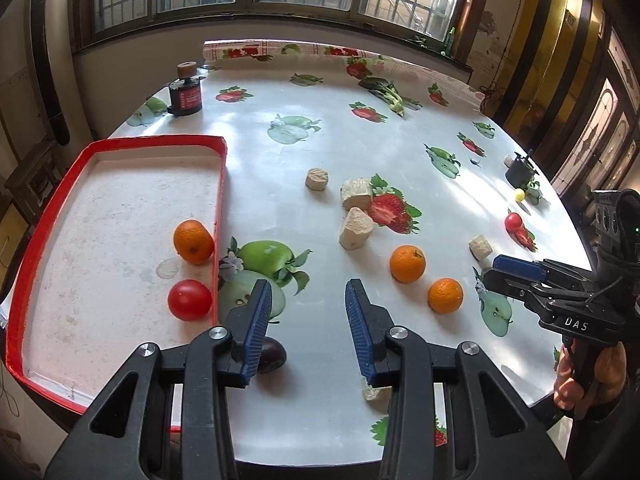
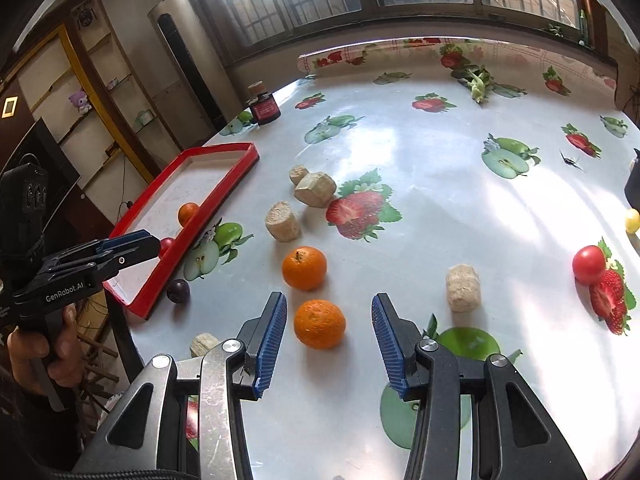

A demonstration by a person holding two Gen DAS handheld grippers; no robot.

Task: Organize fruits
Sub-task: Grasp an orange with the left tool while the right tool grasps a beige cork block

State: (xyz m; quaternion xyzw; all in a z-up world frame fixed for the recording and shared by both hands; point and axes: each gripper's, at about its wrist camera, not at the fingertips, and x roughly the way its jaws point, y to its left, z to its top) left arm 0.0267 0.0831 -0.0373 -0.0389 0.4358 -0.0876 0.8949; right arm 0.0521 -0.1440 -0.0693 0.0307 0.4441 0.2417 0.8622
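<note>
A red-rimmed tray (image 1: pixel 219 184) lies at the table's left and holds an orange (image 1: pixel 193 241) and a red tomato (image 1: pixel 189 299). My left gripper (image 1: pixel 308 308) is open and empty above the table, right of the tray; a dark plum (image 1: pixel 272 355) lies under its left finger. Two oranges (image 1: pixel 407 263) (image 1: pixel 445 295) lie loose on the table. My right gripper (image 2: pixel 329 326) is open, with the nearer orange (image 2: pixel 319 324) between its fingers; the other orange (image 2: pixel 304 267) lies just beyond. A red tomato (image 2: pixel 588 264) and a small yellow fruit (image 2: pixel 632 220) lie at the right.
Several beige cork-like blocks (image 1: pixel 355 227) (image 2: pixel 463 288) are scattered over the fruit-printed tablecloth. A dark jar with a cork lid (image 1: pixel 185 92) stands at the back left, leafy greens (image 1: pixel 386 94) at the back, and a small black object (image 1: pixel 519 171) at the right edge.
</note>
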